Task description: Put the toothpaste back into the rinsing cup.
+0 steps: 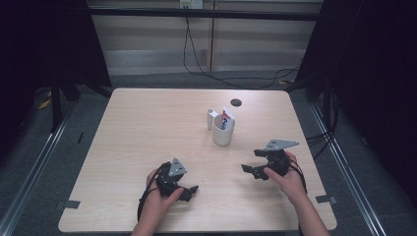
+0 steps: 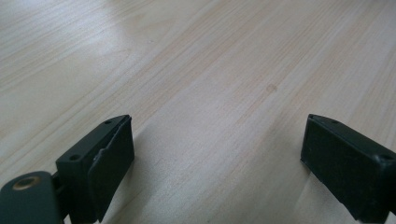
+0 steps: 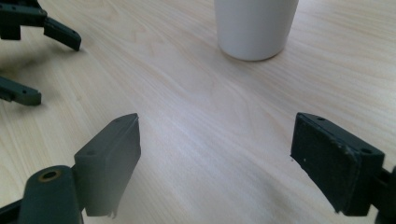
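Observation:
A white cup [image 1: 222, 133] stands right of the table's centre, with a red, white and blue tube [image 1: 227, 119] sticking out of its top. A small white upright piece [image 1: 210, 118] sits right against the cup's left side. My left gripper [image 1: 189, 191] rests low at the front left, open and empty, and its jaws stand wide apart over bare wood [image 2: 217, 123]. My right gripper [image 1: 252, 161] is at the front right, open and empty [image 3: 217, 119]. It points toward the cup [image 3: 254, 28] a short way ahead. The left gripper [image 3: 49, 65] also appears at the upper left of the right gripper view.
The light wooden table [image 1: 137, 128] has a round black hole [image 1: 236, 102] near its far edge. Black cables [image 1: 196, 64] run along the floor behind the table. Dark curtains hang on both sides.

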`<state>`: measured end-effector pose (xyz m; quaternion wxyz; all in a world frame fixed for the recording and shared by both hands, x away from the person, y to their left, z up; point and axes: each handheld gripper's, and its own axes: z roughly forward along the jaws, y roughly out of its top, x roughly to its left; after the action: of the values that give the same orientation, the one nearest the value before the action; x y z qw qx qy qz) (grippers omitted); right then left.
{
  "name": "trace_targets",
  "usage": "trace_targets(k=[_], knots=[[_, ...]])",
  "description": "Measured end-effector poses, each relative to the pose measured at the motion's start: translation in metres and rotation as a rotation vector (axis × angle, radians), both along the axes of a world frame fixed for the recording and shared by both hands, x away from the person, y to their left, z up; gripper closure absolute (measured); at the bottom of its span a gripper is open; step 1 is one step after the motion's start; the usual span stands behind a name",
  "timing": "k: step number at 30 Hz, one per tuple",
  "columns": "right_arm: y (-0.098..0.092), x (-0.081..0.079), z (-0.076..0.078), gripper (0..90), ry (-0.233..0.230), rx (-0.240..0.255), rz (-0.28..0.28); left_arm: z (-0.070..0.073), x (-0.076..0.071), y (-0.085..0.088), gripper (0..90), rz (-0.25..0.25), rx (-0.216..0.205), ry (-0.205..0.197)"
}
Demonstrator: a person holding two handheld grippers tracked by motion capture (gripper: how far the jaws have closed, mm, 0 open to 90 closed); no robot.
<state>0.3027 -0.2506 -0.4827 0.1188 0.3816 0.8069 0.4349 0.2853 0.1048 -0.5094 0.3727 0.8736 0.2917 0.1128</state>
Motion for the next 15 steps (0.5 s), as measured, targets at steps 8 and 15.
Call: trace_targets(k=[8,15], knots=[[-0.003,-0.008,-0.007,15.4,0.011,-0.040,0.013,0.000,0.000,0.000,9.4,0.000,-0.001,0.000],[-0.011,-0.017,-0.015,15.4,0.034,-0.042,0.007,0.000,0.000,0.000,9.4,0.001,-0.001,0.000]])
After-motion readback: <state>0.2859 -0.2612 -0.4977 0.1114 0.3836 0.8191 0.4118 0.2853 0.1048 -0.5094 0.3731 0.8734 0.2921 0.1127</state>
